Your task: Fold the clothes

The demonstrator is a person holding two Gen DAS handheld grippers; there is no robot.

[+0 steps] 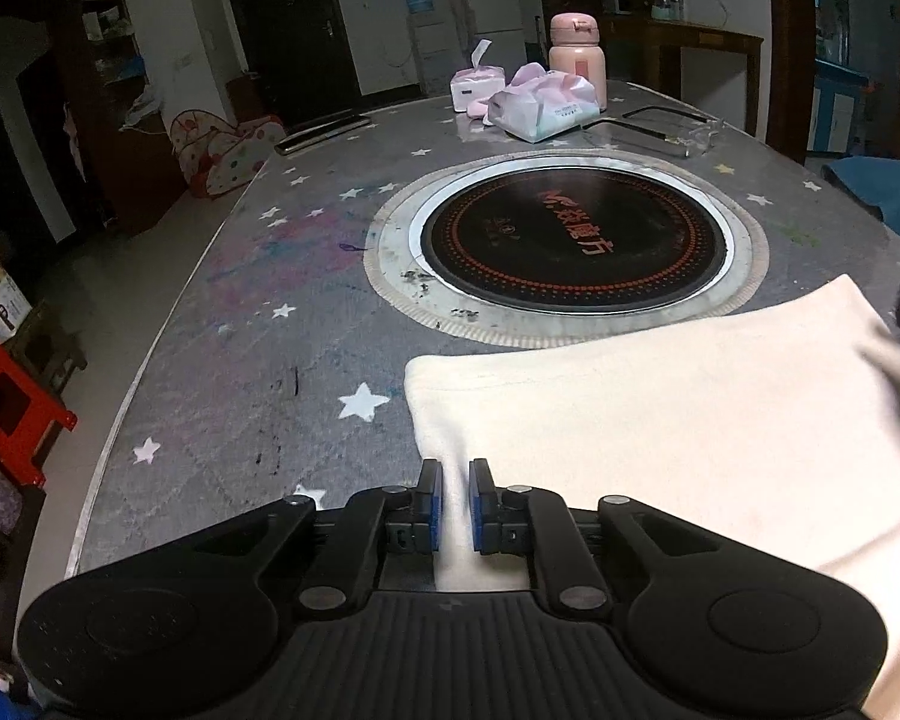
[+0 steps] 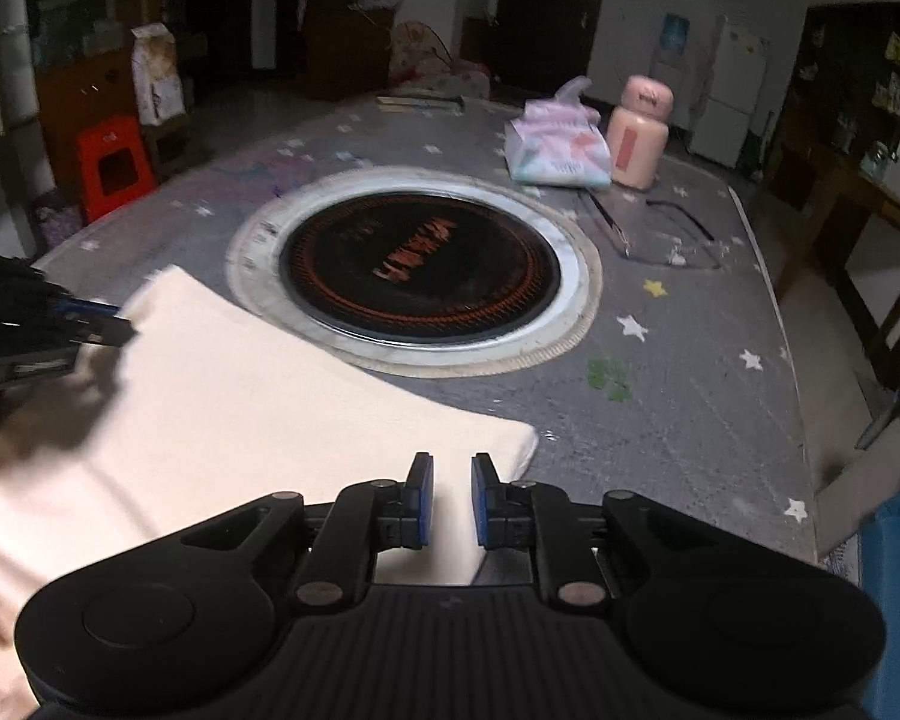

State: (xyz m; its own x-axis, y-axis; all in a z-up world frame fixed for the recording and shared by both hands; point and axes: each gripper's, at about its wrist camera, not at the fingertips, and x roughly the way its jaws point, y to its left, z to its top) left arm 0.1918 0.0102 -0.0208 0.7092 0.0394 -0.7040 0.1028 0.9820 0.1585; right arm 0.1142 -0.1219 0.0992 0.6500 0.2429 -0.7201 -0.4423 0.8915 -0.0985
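The left gripper (image 1: 455, 495) has its jaws standing slightly apart, with the cream garment (image 1: 660, 420) showing in the gap near its left edge; whether the blue pads pinch the cloth or only straddle it cannot be told. The right gripper (image 2: 452, 495) is the same: jaws a little apart, over the garment's right edge near a rounded corner, with cloth between them.

The cream garment lies flat on the near part of the tabletop (image 1: 258, 372), its far edge just short of the round black cooktop (image 1: 573, 240) set into the middle. Its edges look thick and rounded, so it may already be doubled over, or it may be laid out for another fold; the views fit both.

If a fold is in hand, it will go best with both jaws gripping every layer at matching points on the two sides, lifting level together, and keeping the cloth taut between them so the edge lands square, clear of the cooktop.

Well beyond sit a tissue pack (image 1: 543, 105) and a pink bottle (image 1: 577, 57)
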